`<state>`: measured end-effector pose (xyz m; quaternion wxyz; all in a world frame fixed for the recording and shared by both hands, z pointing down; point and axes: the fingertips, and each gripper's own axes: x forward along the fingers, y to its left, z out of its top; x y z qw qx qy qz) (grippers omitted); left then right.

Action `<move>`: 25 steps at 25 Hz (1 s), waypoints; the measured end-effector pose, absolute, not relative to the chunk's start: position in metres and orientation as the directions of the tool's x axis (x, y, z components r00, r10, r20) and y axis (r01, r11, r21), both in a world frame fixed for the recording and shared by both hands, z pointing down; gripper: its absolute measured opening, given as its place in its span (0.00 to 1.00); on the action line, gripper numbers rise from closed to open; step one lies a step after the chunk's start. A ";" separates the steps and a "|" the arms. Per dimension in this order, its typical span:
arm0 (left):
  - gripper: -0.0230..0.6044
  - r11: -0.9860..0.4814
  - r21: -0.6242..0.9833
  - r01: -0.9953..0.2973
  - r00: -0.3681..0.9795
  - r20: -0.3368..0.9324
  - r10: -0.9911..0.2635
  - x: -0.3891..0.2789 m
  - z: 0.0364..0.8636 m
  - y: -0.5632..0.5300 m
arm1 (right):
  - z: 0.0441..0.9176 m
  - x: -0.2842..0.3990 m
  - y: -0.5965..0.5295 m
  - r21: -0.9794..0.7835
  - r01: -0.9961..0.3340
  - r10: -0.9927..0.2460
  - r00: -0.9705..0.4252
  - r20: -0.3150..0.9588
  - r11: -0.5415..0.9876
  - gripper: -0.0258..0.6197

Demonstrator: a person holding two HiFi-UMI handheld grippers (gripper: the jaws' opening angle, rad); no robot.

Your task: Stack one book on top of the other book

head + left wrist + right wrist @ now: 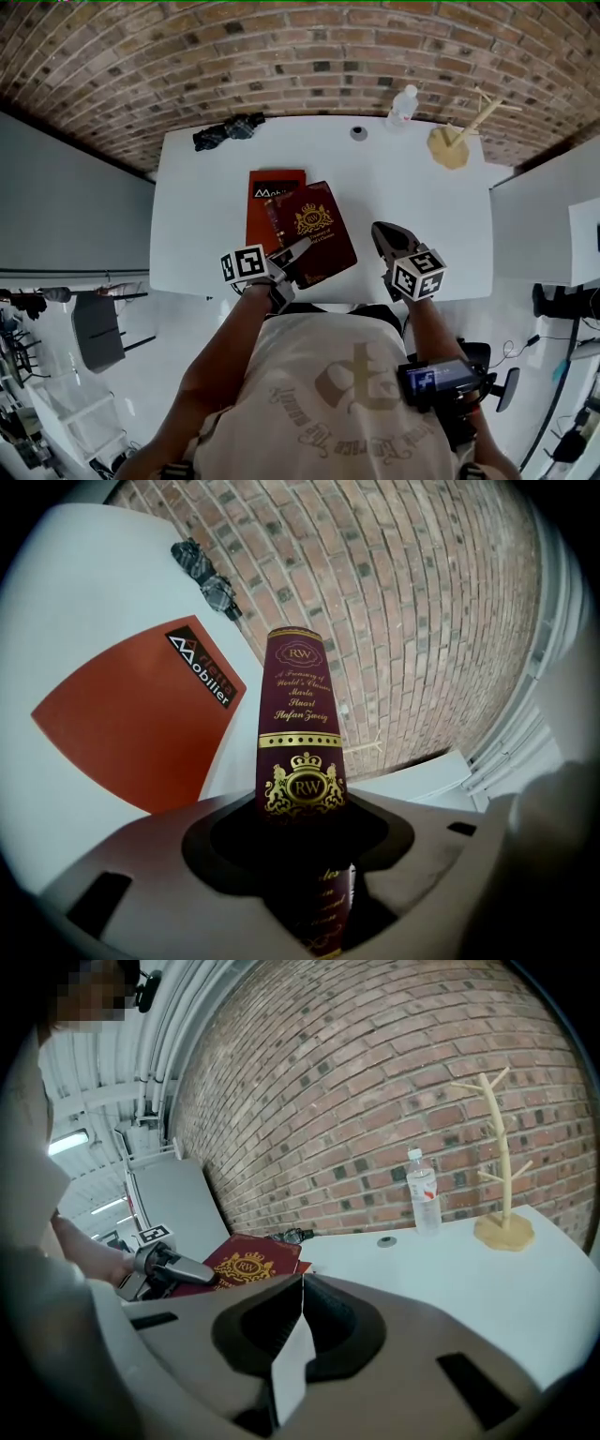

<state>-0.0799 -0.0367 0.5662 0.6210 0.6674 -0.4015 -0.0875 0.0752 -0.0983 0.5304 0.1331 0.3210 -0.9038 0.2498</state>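
My left gripper [305, 829] is clamped on the spine of the maroon book [298, 714], held partly over the orange book [131, 726] near the table's [422, 206] front edge, while my right gripper [300, 1290], jaws together and empty, waits at that edge: with only 1 grip, the book may pivot, slip and land skewed.

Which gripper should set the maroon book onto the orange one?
Left gripper: its jaws clamp the maroon book, which overlaps the orange book. The right gripper is shut, empty, off to the side.

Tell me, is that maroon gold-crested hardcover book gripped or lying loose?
Gripped: the left hand-held gripper clamps the maroon gold-crested hardcover book by its spine.
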 end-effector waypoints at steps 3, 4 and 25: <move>0.40 0.066 0.908 -0.414 0.692 0.361 -0.625 -0.094 0.564 -0.034 | 0.529 0.060 -0.093 -0.357 -0.659 -0.525 -0.748 0.406 0.662 0.07; 0.40 0.060 0.910 -0.410 0.698 0.356 -0.621 -0.100 0.564 -0.033 | 0.528 0.054 -0.092 -0.353 -0.663 -0.528 -0.744 0.409 0.661 0.07; 0.40 -0.050 0.889 -0.456 0.776 0.369 -0.511 -0.197 0.564 -0.037 | 0.505 -0.045 -0.075 -0.300 -0.707 -0.590 -0.703 0.396 0.641 0.07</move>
